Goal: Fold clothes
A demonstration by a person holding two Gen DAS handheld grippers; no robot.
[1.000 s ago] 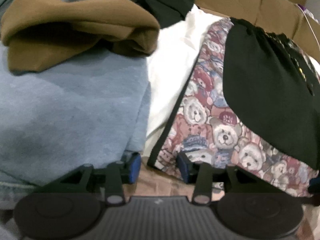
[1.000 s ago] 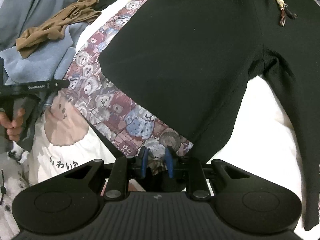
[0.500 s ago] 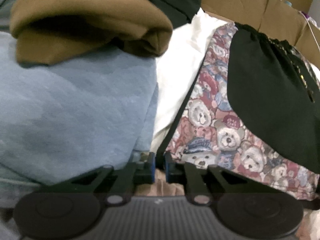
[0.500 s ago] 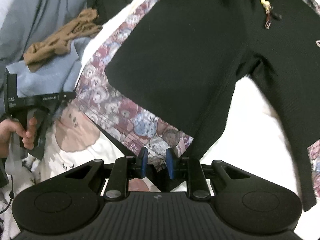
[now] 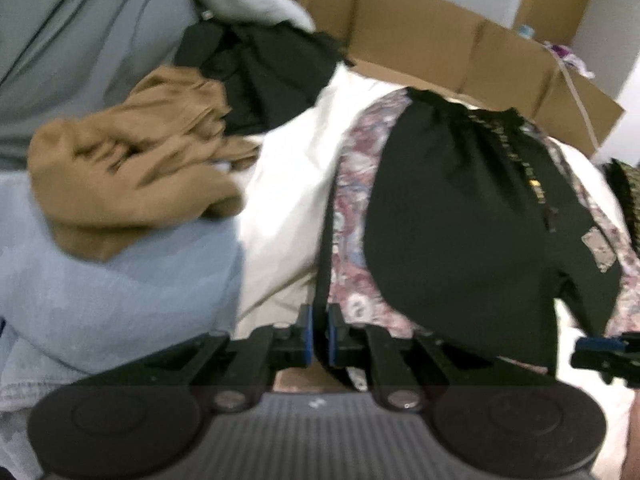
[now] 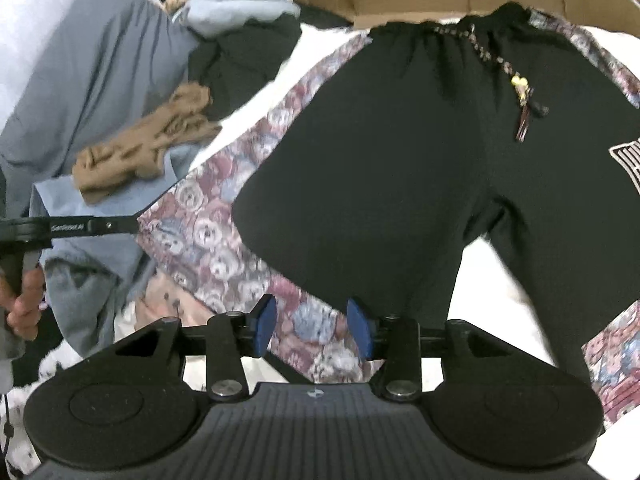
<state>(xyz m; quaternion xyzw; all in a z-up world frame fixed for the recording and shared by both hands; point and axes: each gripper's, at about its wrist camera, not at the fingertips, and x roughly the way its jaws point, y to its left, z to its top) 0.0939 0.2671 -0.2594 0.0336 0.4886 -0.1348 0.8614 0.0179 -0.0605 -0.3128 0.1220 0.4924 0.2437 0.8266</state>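
Black drawstring shorts (image 6: pixel 400 160) lie spread on a bear-print cloth (image 6: pixel 208 232) on white bedding. In the left wrist view my left gripper (image 5: pixel 318 336) is shut on the dark-trimmed edge of the bear-print cloth (image 5: pixel 352 200), lifting it beside the shorts (image 5: pixel 460 220). In the right wrist view my right gripper (image 6: pixel 312 328) hangs over the near edge of the cloth with its jaws opening; the print shows between the blue pads (image 6: pixel 264 326), which do not press on it. The left gripper (image 6: pixel 120 224) shows at the left, held by a hand (image 6: pixel 24 308).
A brown garment (image 5: pixel 132 184) rests on a light blue one (image 5: pixel 120 288) at the left, with a dark garment (image 5: pixel 260 72) behind. Cardboard boxes (image 5: pixel 460 40) line the far side. A grey-blue sheet (image 6: pixel 92 92) covers the back left. The right gripper's tip (image 5: pixel 600 348) shows at the right edge.
The left jaws closed on the edge of the bear-print cloth and rose with it. The right jaws spread apart off the cloth and the right gripper rose too.
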